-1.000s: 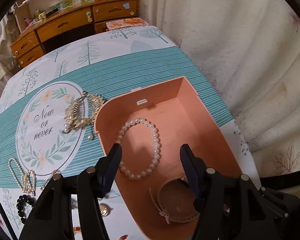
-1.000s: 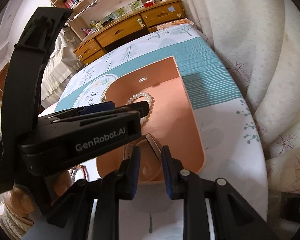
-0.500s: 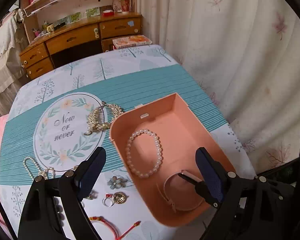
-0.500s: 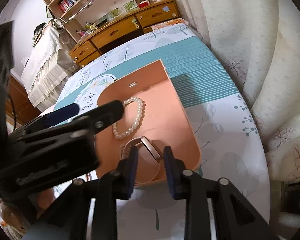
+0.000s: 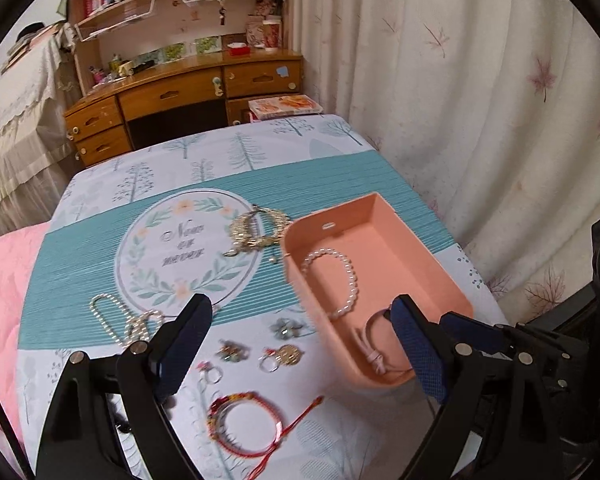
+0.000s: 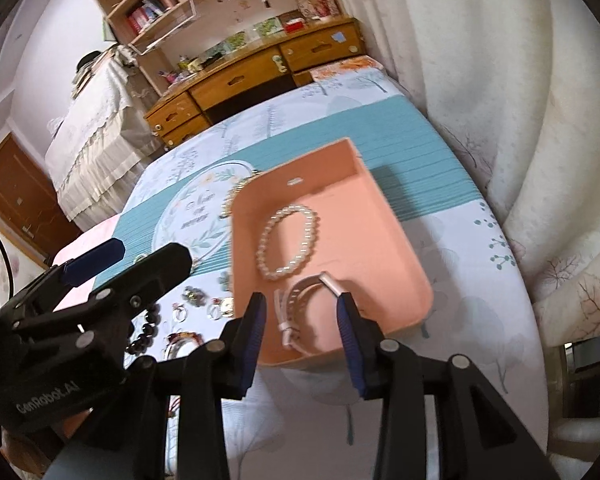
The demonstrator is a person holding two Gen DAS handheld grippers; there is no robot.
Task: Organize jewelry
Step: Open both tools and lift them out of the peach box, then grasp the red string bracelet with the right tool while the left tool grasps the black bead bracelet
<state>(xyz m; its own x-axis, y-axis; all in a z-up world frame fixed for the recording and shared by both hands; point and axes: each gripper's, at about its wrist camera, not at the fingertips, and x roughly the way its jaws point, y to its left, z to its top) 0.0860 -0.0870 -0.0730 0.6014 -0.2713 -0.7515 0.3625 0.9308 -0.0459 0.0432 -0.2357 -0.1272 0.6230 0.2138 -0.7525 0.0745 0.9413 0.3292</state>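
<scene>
Nothing is grasped: the left hand-held gripper (image 5: pixel 300 344) is spread wide above the worktop (image 5: pixel 332 168), while the right hand-held gripper (image 6: pixel 300 316) is opening over the pink tray (image 6: pixel 396 240).

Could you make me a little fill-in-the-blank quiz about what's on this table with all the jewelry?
1. The pearl bracelet lies inside the ____ tray.
2. The red string bracelet lies ____ the tray, on the tablecloth.
3. The oval print on the tablecloth reads "Now or ____".
4. The left claw holds ____ between its pads.

Missing words: pink; outside; never; nothing
</scene>
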